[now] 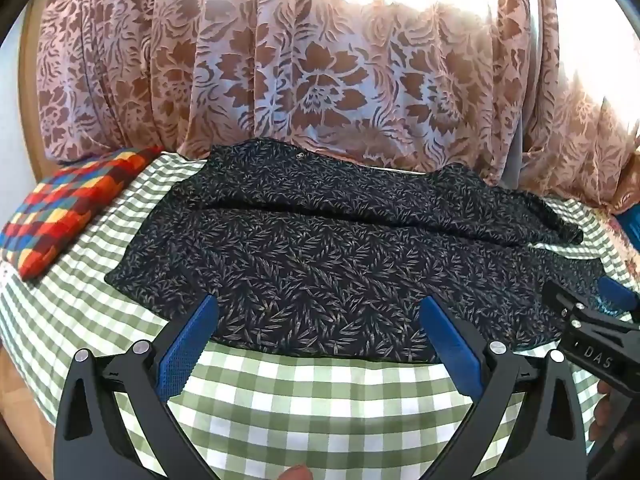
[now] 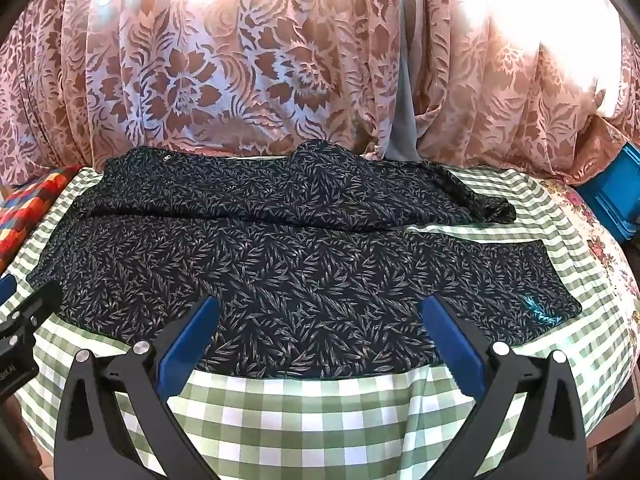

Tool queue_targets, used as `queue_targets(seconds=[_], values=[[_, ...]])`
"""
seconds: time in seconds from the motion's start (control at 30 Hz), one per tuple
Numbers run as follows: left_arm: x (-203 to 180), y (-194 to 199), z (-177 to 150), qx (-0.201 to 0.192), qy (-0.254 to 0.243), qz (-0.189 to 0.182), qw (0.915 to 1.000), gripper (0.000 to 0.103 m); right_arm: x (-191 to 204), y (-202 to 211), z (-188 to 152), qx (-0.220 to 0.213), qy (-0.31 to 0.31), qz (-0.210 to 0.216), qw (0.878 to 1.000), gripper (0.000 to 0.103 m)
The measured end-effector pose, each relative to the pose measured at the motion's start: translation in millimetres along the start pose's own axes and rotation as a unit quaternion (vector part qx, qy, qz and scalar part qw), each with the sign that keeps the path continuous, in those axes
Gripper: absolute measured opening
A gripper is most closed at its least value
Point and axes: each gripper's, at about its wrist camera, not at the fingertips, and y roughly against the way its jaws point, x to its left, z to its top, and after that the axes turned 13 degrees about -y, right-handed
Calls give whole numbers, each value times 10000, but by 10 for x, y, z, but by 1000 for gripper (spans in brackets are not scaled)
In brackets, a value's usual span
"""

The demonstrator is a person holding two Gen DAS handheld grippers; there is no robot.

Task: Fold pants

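Note:
Dark navy pants [image 1: 312,240] with a small leaf print lie spread across the green-and-white checked cloth [image 1: 304,400], waist at the left, legs running right. The far leg is rumpled and partly overlaps the near one. My left gripper [image 1: 320,312] hovers open over the near edge of the pants, with nothing between its blue fingers [image 1: 188,344]. In the right wrist view the same pants [image 2: 304,264] fill the middle, and my right gripper [image 2: 320,312] stands open above their near hem edge. Each gripper shows at the edge of the other's view.
A multicoloured checked cushion [image 1: 60,216] lies at the left end of the cloth. A pink floral curtain [image 1: 304,64] hangs right behind the pants. At the right are a blue crate [image 2: 612,200] and a floral cover [image 2: 600,248]. The checked cloth [image 2: 304,408] drops off the near edge.

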Motion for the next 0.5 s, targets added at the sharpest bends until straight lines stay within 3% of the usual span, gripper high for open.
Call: queue_targets(seconds=[0.5], values=[[-81,4,67,131,-150,-36,9998,100,-27,-11,-11,44,43,-36,10000,101]])
